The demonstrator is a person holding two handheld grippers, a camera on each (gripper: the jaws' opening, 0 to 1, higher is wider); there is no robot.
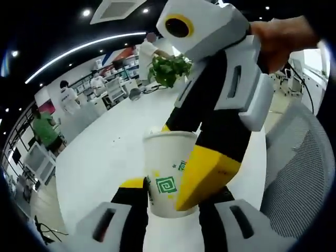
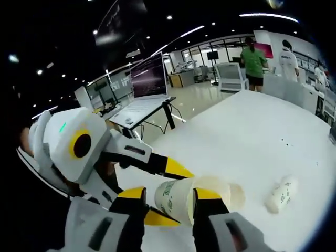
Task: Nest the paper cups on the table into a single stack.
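A white paper cup [image 1: 167, 181] with green print stands mouth-up between the jaws of my left gripper [image 1: 170, 193], which is shut on its lower part. My right gripper reaches in from the upper right, and one of its yellow fingers [image 1: 206, 176] presses on the cup's side. In the right gripper view the same cup [image 2: 176, 199] lies sideways, mouth to the right, with my right gripper [image 2: 169, 195] shut on it. The left gripper's yellow fingers [image 2: 176, 169] straddle the cup's base. Another paper cup [image 2: 281, 195] lies on its side on the white table [image 2: 252, 136].
The white table [image 1: 105, 163] stretches far ahead. A grey mesh chair [image 1: 299, 178] stands at its right edge, and a green plant [image 1: 168, 71] sits further back. A laptop on a stand [image 2: 149, 79] stands beyond the table edge. People stand in the distance.
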